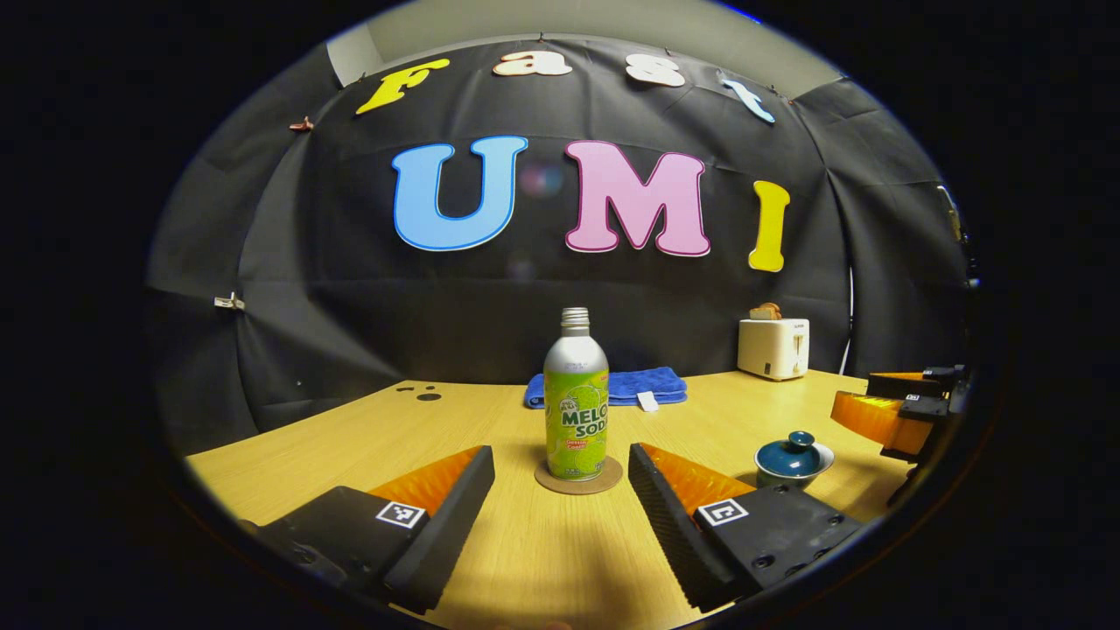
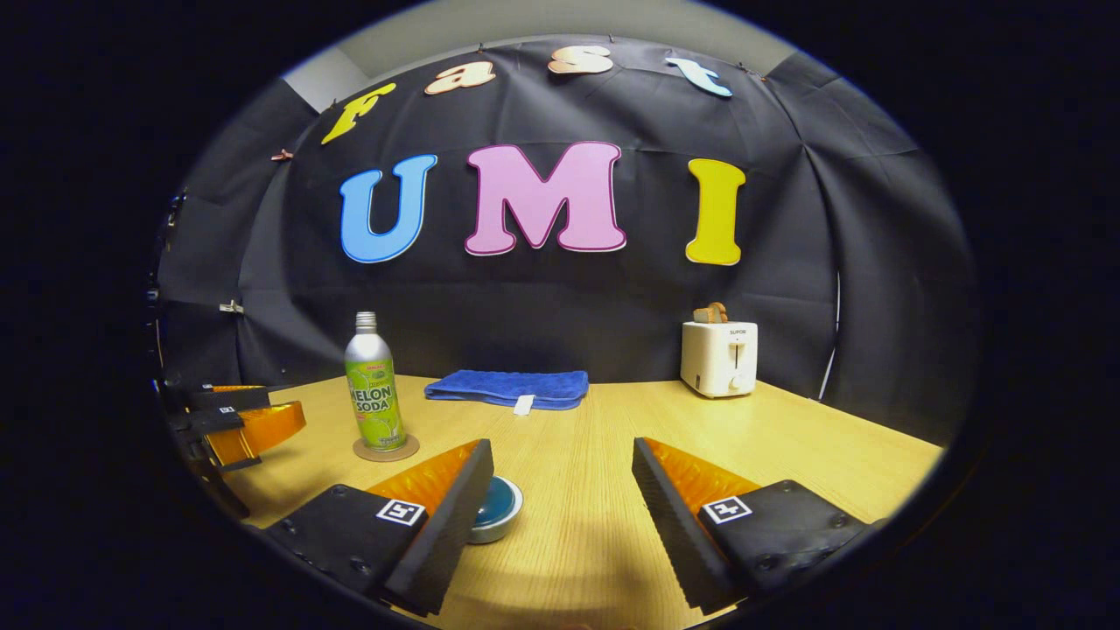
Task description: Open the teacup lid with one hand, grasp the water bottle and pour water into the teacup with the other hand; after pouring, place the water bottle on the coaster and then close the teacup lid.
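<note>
A silver and green bottle (image 1: 576,404) stands upright on a round brown coaster (image 1: 578,477), straight ahead of my left gripper (image 1: 560,477), which is open and short of it. A dark teal teacup (image 1: 793,459) with its knobbed lid on sits to the bottle's right. In the right gripper view the bottle (image 2: 374,389) and coaster (image 2: 386,450) are at the left, and the teacup (image 2: 496,509) peeks out beside the left finger of my open right gripper (image 2: 560,477). The right gripper (image 1: 901,416) hovers right of the cup; the left gripper (image 2: 236,420) hovers left of the bottle.
A folded blue towel (image 1: 621,386) lies at the back of the wooden table (image 1: 542,551). A white toaster (image 1: 773,346) with bread in it stands at the back right, also as the toaster (image 2: 719,357) in the right gripper view. The black cloth wall closes the back.
</note>
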`<state>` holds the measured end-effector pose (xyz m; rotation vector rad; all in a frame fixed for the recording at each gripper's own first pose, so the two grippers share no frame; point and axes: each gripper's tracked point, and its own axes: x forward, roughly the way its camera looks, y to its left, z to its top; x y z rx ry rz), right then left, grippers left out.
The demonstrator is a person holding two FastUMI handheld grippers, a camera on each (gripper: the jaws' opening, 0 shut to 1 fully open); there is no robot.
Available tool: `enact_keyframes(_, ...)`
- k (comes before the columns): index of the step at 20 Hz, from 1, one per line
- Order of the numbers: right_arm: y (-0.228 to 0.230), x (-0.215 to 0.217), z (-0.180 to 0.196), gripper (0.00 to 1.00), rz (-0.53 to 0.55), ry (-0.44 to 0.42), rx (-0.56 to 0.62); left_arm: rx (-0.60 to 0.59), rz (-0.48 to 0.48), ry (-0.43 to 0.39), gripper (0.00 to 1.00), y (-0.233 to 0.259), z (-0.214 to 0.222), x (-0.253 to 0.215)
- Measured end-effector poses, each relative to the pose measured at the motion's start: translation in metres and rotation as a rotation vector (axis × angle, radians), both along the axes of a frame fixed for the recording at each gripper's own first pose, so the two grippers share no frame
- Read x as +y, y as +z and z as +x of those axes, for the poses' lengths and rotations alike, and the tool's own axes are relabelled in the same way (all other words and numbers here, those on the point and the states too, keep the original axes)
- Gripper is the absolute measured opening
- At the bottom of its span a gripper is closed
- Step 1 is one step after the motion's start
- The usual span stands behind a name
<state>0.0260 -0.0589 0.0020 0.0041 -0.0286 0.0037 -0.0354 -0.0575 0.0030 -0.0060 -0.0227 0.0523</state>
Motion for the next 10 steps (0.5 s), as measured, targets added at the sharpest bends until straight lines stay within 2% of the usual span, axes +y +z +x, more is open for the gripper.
enact_keyframes(10, 0.0012, -0.0026, -0.0032, 0.99, 0.000, 0.001, 0.001, -0.001, 0.000, -0.001, 0.97, -0.0008, 0.0003, 0.0003)
